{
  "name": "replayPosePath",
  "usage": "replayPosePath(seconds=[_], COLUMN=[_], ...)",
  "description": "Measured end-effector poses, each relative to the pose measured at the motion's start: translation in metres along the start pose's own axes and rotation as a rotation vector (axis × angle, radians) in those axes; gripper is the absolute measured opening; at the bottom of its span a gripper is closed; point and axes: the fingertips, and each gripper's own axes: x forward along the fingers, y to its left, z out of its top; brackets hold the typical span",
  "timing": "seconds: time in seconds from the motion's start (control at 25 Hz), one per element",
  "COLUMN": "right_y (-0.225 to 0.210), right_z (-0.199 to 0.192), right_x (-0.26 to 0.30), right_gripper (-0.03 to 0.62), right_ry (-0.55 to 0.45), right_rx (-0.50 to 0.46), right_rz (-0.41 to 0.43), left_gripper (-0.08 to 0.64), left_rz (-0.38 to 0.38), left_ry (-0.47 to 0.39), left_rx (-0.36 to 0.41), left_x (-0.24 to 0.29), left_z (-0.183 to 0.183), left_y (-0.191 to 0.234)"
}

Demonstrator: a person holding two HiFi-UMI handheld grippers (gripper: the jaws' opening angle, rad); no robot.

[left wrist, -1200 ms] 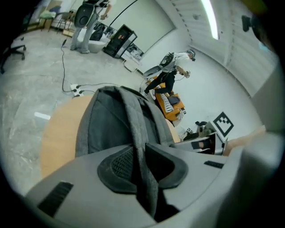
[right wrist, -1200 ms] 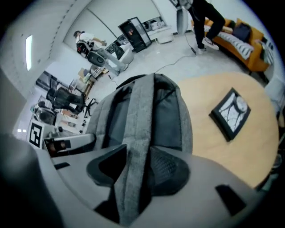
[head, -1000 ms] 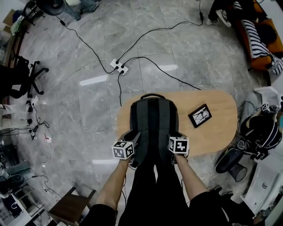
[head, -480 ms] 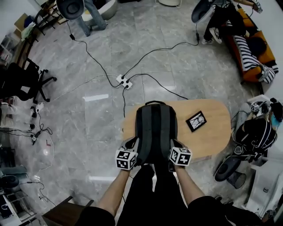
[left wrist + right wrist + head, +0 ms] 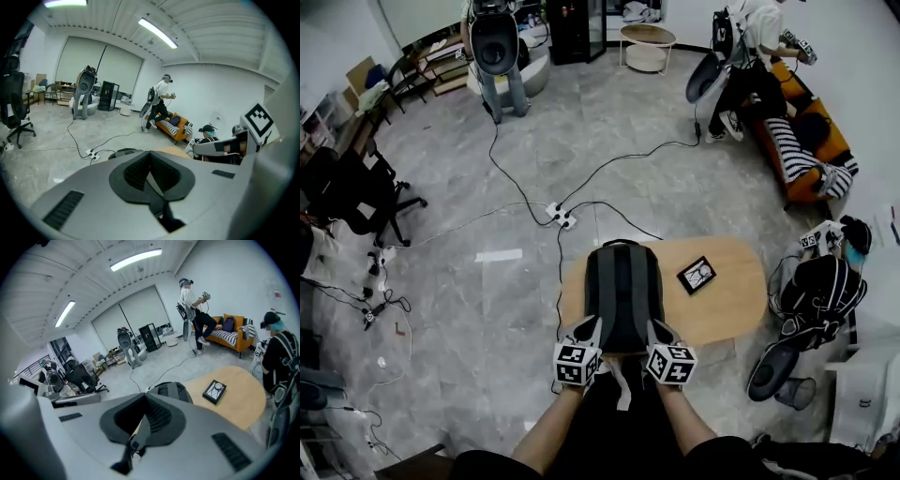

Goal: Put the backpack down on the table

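The dark grey backpack [image 5: 623, 292] lies lengthwise over the left part of the oval wooden table [image 5: 729, 302], handle at the far end. My left gripper [image 5: 588, 330] and right gripper [image 5: 658, 332] are at its near end, one at each corner. In the left gripper view the left gripper [image 5: 151, 174] is shut on a dark strap, with the backpack's top [image 5: 123, 152] beyond it. In the right gripper view the right gripper [image 5: 142, 422] is shut on a grey strap with a buckle, and the backpack [image 5: 171, 391] is ahead. A pale strap [image 5: 623, 386] hangs below, between my arms.
A black framed picture [image 5: 697, 275] lies on the table right of the backpack. A power strip [image 5: 557, 217] with cables is on the floor beyond. Office chairs [image 5: 352, 192] stand left. A seated person [image 5: 820, 286], a bin [image 5: 794, 392] and an orange sofa [image 5: 797, 141] are at the right.
Both grippers went from open beside the backpack's sides to shut at its near end, and came up and closer together. The head view now takes in more of the room.
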Motion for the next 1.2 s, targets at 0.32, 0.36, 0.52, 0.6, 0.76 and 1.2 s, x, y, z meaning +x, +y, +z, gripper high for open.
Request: replayPosePath(seconds=[0.32, 0.36, 0.52, 0.6, 0.76, 1.2], right_y=[0.014, 0.015, 0.022, 0.022, 0.02, 0.035], right_z=[0.011, 0.007, -0.004, -0.01, -0.02, -0.047], right_x=[-0.075, -0.084, -0.12, -0.141, -0.177, -0.235], right_gripper=[0.011, 0.011, 0.01, 0.011, 0.009, 0.009], right_ry=[-0.115, -0.12, -0.15, -0.163, -0.19, -0.215], right_rx=[-0.072, -0.09, -0.173, -0.203, -0.236, -0.276], right_rz=[0.061, 0.07, 0.106, 0.115, 0.145, 0.21], left_gripper=[0.015, 0.015, 0.015, 0.015, 0.015, 0.015], left_rz=[0.01, 0.018, 0.044, 0.049, 0.052, 0.069], left_ry=[-0.074, -0.083, -0.115, -0.128, -0.145, -0.18], left_rx=[0.007, 0.01, 0.033, 0.036, 0.05, 0.128], left_x=[-0.049, -0.055, -0.077, -0.088, -0.107, -0.15], left_z=[0.006, 0.002, -0.009, -0.015, -0.023, -0.028], left_y=[-0.065, -0.073, -0.102, -0.119, -0.15, -0.195])
